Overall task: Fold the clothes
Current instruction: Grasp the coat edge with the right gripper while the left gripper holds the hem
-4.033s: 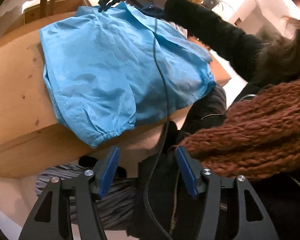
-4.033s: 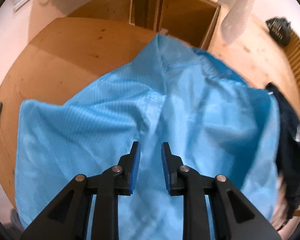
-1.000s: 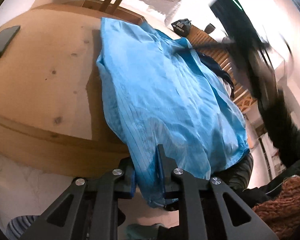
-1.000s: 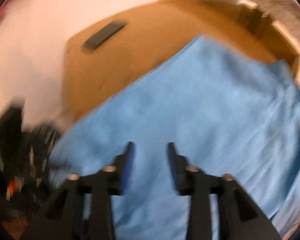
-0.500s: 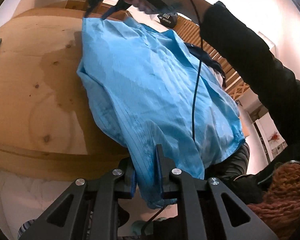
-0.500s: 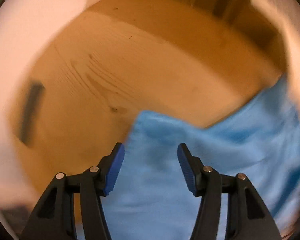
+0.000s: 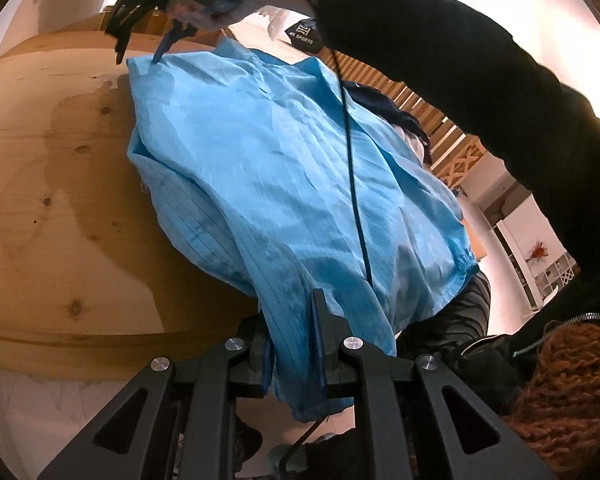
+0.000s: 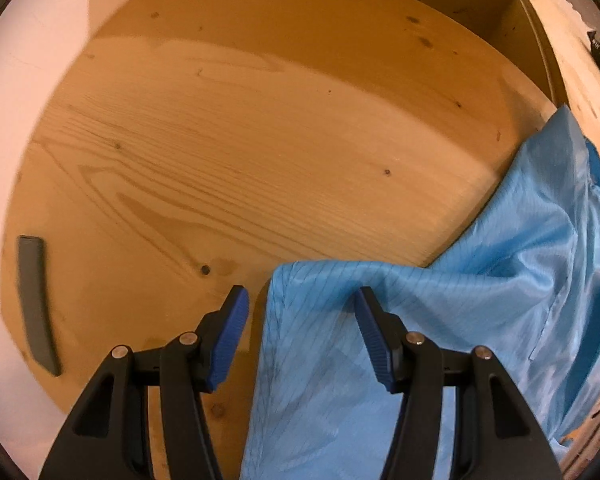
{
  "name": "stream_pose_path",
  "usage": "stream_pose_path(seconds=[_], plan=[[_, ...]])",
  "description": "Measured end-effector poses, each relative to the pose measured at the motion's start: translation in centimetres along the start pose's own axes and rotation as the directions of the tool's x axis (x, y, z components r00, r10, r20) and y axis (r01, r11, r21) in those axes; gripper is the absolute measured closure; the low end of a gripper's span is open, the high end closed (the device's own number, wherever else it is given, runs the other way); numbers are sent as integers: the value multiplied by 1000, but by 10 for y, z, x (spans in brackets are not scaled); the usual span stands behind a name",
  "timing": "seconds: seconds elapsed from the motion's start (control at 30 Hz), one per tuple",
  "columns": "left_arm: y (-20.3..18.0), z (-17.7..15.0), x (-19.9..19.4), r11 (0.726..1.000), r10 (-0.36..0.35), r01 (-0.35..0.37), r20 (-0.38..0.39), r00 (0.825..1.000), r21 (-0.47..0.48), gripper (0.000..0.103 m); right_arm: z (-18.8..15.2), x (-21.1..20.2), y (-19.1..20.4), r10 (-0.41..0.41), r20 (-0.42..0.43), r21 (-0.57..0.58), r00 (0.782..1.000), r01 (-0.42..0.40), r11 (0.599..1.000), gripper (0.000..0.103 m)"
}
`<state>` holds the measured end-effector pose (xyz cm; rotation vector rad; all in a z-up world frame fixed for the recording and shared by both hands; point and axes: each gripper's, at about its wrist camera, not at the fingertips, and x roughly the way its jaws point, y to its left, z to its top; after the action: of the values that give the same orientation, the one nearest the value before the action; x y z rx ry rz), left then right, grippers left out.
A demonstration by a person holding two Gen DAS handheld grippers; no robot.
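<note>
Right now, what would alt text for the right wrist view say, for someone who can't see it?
An open right gripper points down over the corner of a light blue garment lying on a wooden table, with the corner edge between its blue pads. A dark flat object lies near the table's left edge.

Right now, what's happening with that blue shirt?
A person is folding a blue shirt on a wooden table, with a gripper in each hand. The left gripper is clamped on the part of the shirt that hangs over the table's near edge. The right gripper is open and points down over the shirt's far corner, one finger on either side of its edge, not pinching it yet. A dark flat thing lies nearby.
</note>
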<state>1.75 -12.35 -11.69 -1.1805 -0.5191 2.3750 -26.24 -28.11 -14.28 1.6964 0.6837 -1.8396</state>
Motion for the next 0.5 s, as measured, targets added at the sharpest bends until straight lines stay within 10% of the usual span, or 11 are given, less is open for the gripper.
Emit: stream_pose_path(seconds=[0.3, 0.43, 0.5], plan=[[4, -2, -5, 1000, -29, 29, 26, 999, 7, 90, -11, 17, 3, -60, 0, -43, 998, 60, 997, 49], [9, -3, -9, 1000, -24, 24, 37, 999, -1, 90, -23, 16, -10, 16, 14, -49, 1000, -15, 999, 96], [10, -4, -10, 1000, -23, 23, 41, 999, -4, 90, -28, 14, -17, 32, 24, -54, 999, -30, 998, 97]])
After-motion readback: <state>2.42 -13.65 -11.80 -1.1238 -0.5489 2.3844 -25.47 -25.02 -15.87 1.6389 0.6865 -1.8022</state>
